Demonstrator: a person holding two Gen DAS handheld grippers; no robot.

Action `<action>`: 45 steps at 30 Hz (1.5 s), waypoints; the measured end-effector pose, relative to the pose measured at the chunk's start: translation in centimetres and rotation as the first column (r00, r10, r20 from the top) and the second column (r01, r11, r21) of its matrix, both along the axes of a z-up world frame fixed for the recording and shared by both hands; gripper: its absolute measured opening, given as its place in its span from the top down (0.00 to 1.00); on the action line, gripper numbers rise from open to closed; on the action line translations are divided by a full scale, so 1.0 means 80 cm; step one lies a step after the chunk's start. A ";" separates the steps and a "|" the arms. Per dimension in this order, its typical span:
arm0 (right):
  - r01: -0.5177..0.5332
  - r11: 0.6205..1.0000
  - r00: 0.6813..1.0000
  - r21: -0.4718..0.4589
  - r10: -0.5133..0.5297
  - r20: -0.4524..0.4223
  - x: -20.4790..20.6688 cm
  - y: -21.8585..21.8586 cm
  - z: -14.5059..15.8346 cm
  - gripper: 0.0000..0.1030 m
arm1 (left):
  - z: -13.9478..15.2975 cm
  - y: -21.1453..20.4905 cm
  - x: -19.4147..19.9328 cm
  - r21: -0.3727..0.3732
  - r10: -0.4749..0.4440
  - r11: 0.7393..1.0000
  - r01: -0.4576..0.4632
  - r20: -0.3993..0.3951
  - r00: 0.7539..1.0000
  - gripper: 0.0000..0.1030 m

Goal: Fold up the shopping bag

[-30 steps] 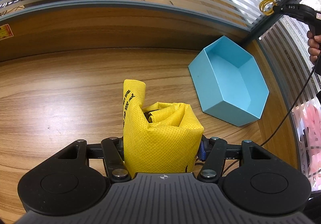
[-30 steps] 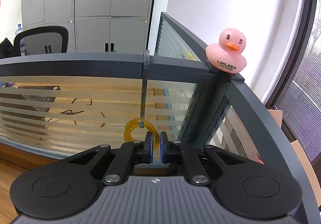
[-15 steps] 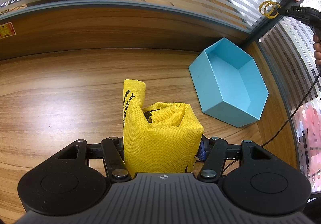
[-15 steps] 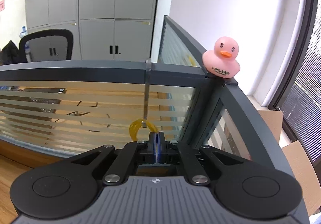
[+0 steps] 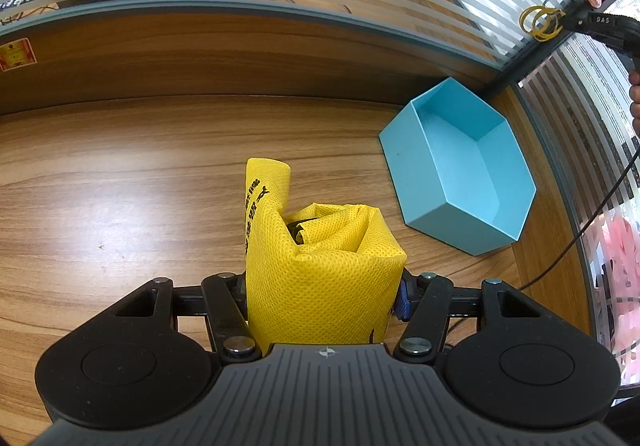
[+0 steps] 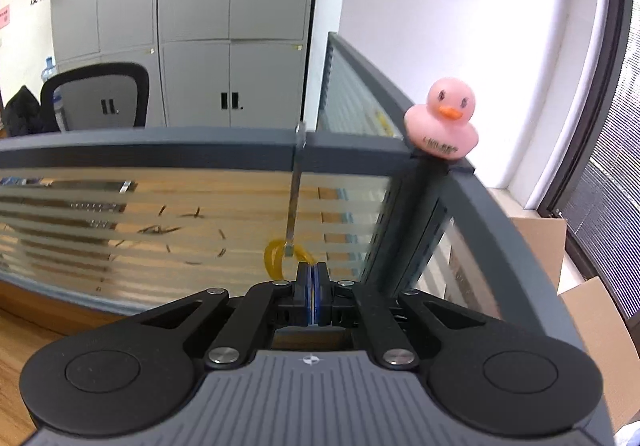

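The yellow non-woven shopping bag [image 5: 320, 278], rolled into a thick bundle with black print, stands above the wooden desk [image 5: 120, 186]. My left gripper [image 5: 324, 286] is shut on its lower part, a finger on each side. My right gripper [image 6: 311, 270] is raised at the glass partition, jaws pressed together on a strand of the yellow rubber bands [image 6: 276, 258] that hang from a metal hook [image 6: 294, 198]. The left wrist view shows the right gripper [image 5: 570, 22] with its tip at the rubber bands [image 5: 538, 22], and a hand behind it.
An open light-blue hexagonal box [image 5: 460, 166] sits on the desk at the right, near the partition corner. A pink rubber duck [image 6: 444, 122] perches on the partition's corner post. A black cable [image 5: 592, 214] hangs at the right. An office chair and grey cabinets stand beyond the partition.
My right gripper's jaws went from a small gap to fully together at the rubber bands, and its view shifted slightly. The left gripper and the bag stayed put.
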State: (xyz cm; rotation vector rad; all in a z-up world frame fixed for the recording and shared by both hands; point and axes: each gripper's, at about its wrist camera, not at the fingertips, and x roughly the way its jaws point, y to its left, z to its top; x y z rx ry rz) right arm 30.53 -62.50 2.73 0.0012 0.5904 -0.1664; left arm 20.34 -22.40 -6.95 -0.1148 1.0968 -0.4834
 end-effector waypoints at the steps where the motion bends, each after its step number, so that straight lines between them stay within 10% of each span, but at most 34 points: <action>1: 0.000 1.000 1.000 -0.001 0.000 0.004 0.000 0.000 0.002 0.98 | 0.000 0.000 0.000 -0.001 0.000 1.000 0.000 0.000 1.000 0.41; 45: -0.014 1.000 1.000 -0.012 0.014 -0.027 0.001 0.000 -0.005 0.98 | -0.002 0.004 0.005 -0.001 0.008 1.000 -0.008 -0.018 1.000 0.40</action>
